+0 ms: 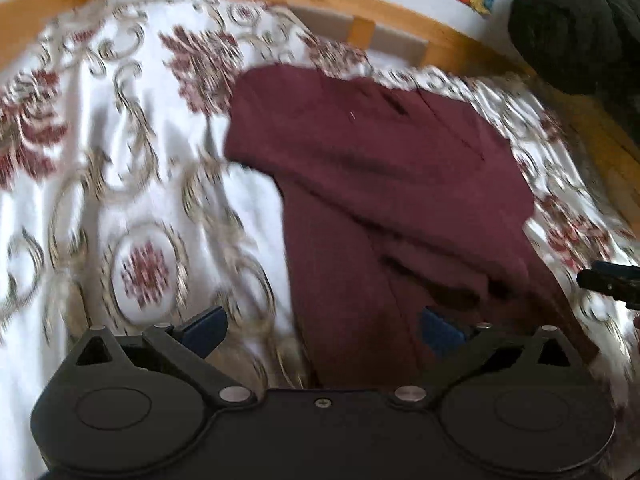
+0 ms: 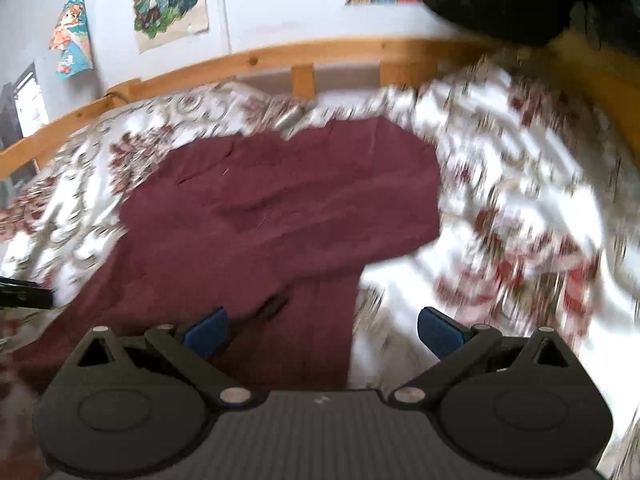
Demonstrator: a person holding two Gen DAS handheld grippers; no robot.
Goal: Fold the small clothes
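Observation:
A dark maroon garment [image 1: 380, 184] lies spread and partly folded on a white bedspread with red and gold flower patterns [image 1: 120, 160]. My left gripper [image 1: 322, 332] is open above the garment's near left edge, with nothing between its blue pads [image 1: 206, 330]. In the right wrist view the same garment [image 2: 280, 216] fills the middle. My right gripper [image 2: 322, 330] is open and empty over the garment's near right edge. The tip of the right gripper shows at the right edge of the left view [image 1: 608, 280]. Both views are blurred by motion.
A wooden bed rail [image 2: 280, 56] runs along the far side of the bed. A dark bulky object [image 1: 580, 28] sits at the far right corner. Cartoon posters [image 2: 170, 0] hang on the pale wall behind.

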